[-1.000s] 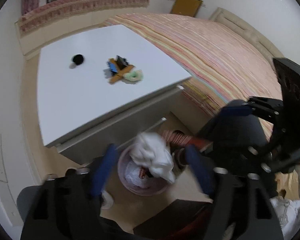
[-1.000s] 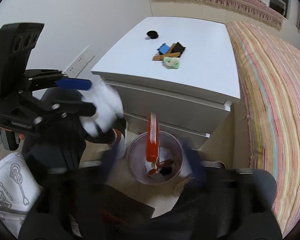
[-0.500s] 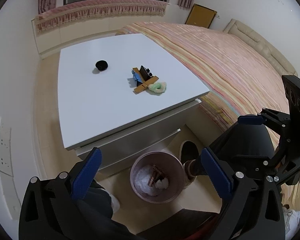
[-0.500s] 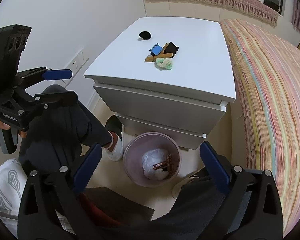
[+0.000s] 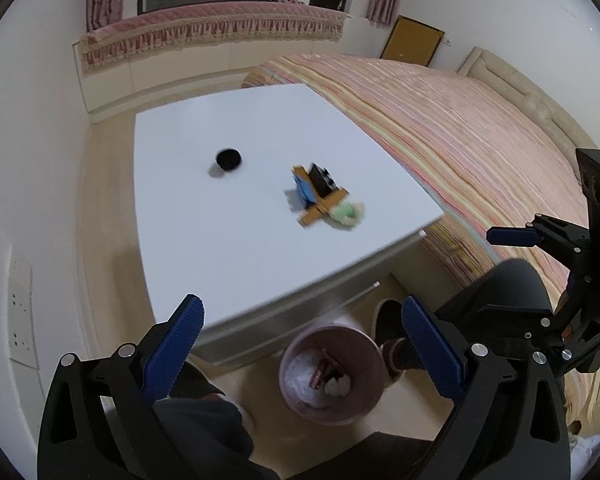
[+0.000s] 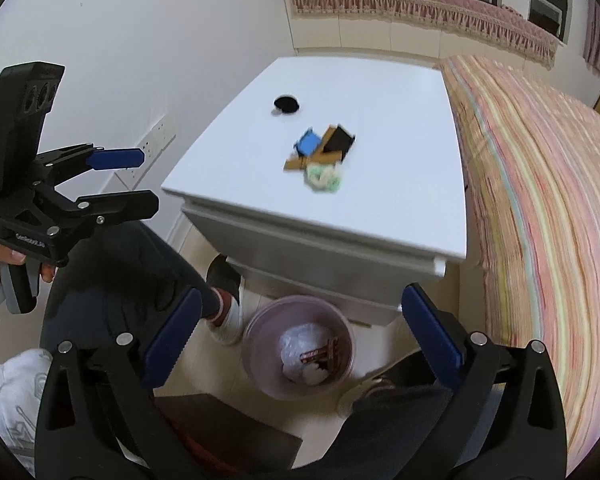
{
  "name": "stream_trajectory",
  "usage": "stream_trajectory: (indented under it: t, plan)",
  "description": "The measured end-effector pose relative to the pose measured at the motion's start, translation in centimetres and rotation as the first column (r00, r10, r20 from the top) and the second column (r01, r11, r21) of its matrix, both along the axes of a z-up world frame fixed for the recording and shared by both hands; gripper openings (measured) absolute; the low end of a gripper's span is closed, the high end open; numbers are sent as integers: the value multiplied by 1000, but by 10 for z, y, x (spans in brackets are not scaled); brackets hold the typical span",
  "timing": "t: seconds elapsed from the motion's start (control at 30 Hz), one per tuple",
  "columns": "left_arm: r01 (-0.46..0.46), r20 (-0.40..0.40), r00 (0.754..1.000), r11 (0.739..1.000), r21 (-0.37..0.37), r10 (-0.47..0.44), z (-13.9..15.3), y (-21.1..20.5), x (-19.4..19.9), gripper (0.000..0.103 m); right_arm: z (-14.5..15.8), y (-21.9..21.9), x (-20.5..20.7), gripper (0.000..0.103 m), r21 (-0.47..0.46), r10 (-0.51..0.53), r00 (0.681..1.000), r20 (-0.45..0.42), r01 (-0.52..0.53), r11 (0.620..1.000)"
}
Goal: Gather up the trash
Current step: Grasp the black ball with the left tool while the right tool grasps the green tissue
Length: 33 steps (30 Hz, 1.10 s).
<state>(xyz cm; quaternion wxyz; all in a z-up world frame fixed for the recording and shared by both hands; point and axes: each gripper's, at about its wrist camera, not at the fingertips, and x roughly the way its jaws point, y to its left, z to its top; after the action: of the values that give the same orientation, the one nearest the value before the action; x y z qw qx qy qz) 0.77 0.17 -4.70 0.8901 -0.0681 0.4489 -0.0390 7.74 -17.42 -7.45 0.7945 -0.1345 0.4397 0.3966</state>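
Observation:
A pink bin [image 5: 332, 376] [image 6: 300, 350] stands on the floor in front of a white nightstand [image 5: 240, 216] [image 6: 372, 216]. It holds white tissue and a red wrapper. On the nightstand lie a heap of blue, black and brown scraps [image 5: 316, 190] [image 6: 320, 146], a green-white wad [image 5: 346, 212] [image 6: 324, 176] and a black round lid [image 5: 228, 158] [image 6: 286, 103]. My left gripper [image 5: 304, 344] and right gripper [image 6: 300, 336] are both open and empty, above the bin.
A striped bed [image 5: 460, 140] [image 6: 540, 184] lies right of the nightstand. The person's dark-trousered legs and shoes [image 6: 224, 308] flank the bin. Wall sockets [image 5: 20, 312] are at the left. A window seat [image 5: 204, 28] runs along the far wall.
A second ago the left gripper held white tissue and a red wrapper hung over the bin; both now lie in the bin. Both grippers opened and rose towards the nightstand.

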Motion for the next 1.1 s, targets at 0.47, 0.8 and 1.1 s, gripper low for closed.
stream_trajectory:
  t: [0.47, 0.8, 1.1]
  plan:
    - [-52, 28, 998, 998, 22, 51, 7, 39, 72, 95, 2, 46, 54, 98, -27, 37, 999, 25, -37, 999]
    - [-31, -36, 999, 999, 16, 31, -18, 53, 127, 95, -23, 73, 81, 98, -66, 60, 998, -18, -61, 996]
    - [-28, -75, 997, 1000, 14, 29, -49, 61, 157, 95, -42, 81, 95, 95, -84, 58, 997, -43, -61, 995]
